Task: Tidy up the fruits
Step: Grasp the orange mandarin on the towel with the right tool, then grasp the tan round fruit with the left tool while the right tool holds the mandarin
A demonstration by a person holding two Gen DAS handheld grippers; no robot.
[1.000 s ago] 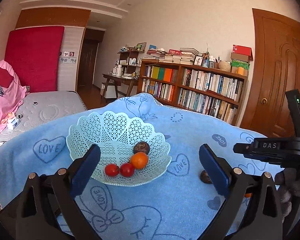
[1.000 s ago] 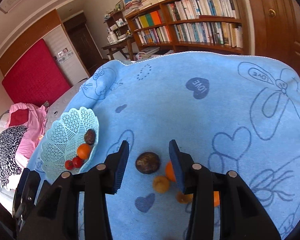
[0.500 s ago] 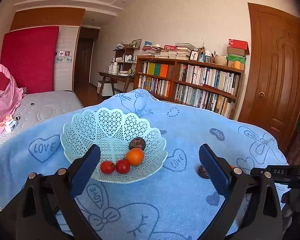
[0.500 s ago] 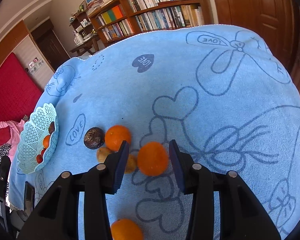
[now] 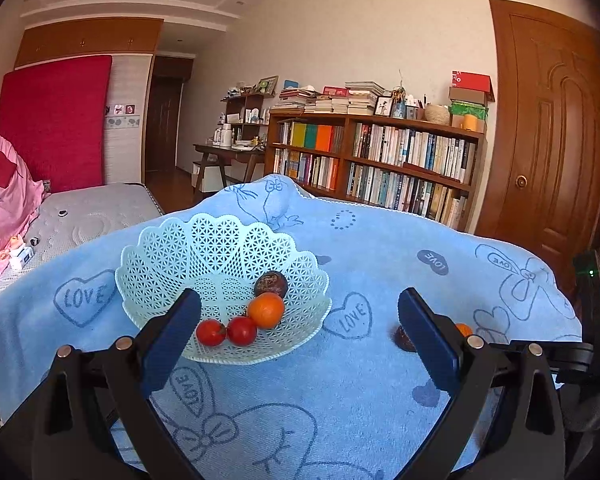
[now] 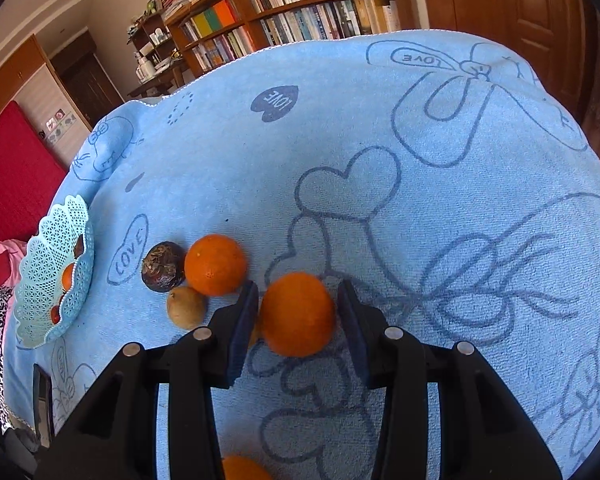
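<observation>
A pale green lattice basket (image 5: 220, 248) stands on the blue towel (image 5: 340, 380). It holds two red tomatoes (image 5: 211, 332), an orange (image 5: 266, 310) and a dark round fruit (image 5: 271, 283). My left gripper (image 5: 300, 332) hovers open just in front of the basket, holding nothing. In the right wrist view, my right gripper (image 6: 298, 320) is open, its fingers closely straddling a large orange (image 6: 296, 314) that rests on the towel. Left of it lie another orange (image 6: 215, 265), a dark fruit (image 6: 162, 267) and a yellow-brown fruit (image 6: 185, 307). The basket (image 6: 54, 276) is far left.
One more orange (image 6: 244, 470) lies near the bottom edge, under the right gripper. Beyond the towel's far edge are a bookshelf (image 5: 380, 160), a wooden door (image 5: 552, 140) and a bed (image 5: 80, 216) on the left. The towel's right half (image 6: 480, 160) carries only printed hearts.
My right gripper has moved right from over the dark fruit to the large orange and come down around it, at the same opening. The left gripper has shifted slightly and stays open.
</observation>
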